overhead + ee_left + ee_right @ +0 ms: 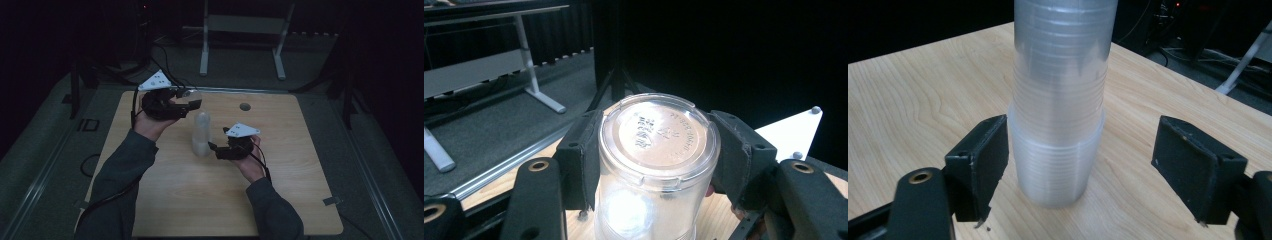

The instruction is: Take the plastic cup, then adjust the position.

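L gripper clamps one cup; R gripper, fingers apart round the stack, may tip it w/ an off-centre squeeze.

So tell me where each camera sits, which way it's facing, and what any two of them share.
High view: above the person's side, looking forward and down on the table; forearms, left gripper, right gripper.
Left gripper view: along its jaws, clamped on a clear cup.
Right gripper view: along its spread jaws, at the cup stack.
Shared: high and right gripper views both show the cup stack.
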